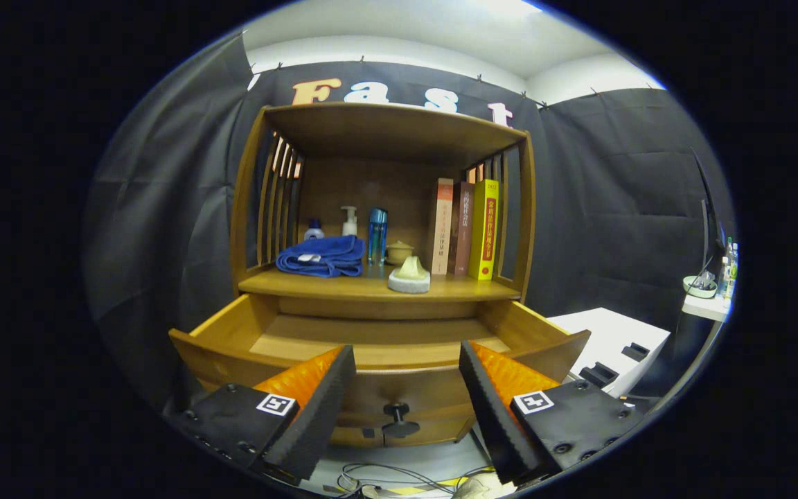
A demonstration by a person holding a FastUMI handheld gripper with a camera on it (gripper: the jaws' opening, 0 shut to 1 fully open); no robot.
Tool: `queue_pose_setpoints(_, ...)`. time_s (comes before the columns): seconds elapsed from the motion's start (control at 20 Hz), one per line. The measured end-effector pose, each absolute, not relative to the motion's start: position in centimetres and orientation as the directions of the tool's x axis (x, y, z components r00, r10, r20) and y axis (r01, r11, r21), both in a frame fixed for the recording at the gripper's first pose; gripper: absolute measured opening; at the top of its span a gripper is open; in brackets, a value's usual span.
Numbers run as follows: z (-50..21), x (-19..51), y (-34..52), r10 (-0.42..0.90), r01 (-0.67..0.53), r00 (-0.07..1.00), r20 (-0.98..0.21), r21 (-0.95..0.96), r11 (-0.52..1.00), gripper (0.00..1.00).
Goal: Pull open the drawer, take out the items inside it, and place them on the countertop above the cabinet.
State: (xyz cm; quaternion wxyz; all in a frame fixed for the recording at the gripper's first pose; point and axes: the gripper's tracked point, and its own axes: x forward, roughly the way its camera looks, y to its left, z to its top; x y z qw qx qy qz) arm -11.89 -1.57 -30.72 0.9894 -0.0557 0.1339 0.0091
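- The hand-held gripper [406,360] hung wide open in front of the wooden cabinet [246,208], its two fingers [319,409] spread well apart and gripping nothing.
- Right between those fingers sat the drawer [399,395], pulled out toward the camera, its dark round knob [397,419] low on the front panel, just ahead of the fingertips and touching neither.
- The drawer's inside showed bare wood as far as could be seen; its front edge hid the near part of the floor, so what lay there could not be told.
- Up on the countertop [371,285] above the drawer, beyond the fingers, things were lined up!
- A blue towel [321,256] lay folded toward the left.
- Behind it stood a small blue-capped bottle [313,229] and a white pump bottle [349,222].
- A tall blue bottle [377,235] stood upright just right of the towel.
- A small lidded pot [399,251] sat beside that, and a pale yellowish lump on a round white base [409,277] rested nearer the countertop's front edge.
- Three books [465,229] stood upright at the right end, the yellow one outermost against the slatted side.
- Off to the right of the cabinet stood a white box [614,339] with dark slots.
- Loose cables [378,478] lay on the floor below the drawer.
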Motion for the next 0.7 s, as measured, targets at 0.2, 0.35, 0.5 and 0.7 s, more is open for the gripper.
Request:
queue_pose_setpoints(0.2, -33.6, -12.6, -1.7, -0.003, -0.028, 0.952, -0.306, -0.097, 0.995, 0.99)
queue_pose_setpoints(0.35, -34.7, -12.5, -1.3, 0.005, -0.042, 0.949, -0.315, -0.109, 0.993, 0.99)
queue_pose_setpoints(0.5, -35.3, -12.2, -1.0, 0.004, -0.05, 0.948, -0.318, -0.138, 0.989, 0.98)
queue_pose_setpoints(0.7, -35.9, -11.5, -0.2, 0.013, -0.052, 0.947, -0.32, -0.112, 0.992, 0.96)
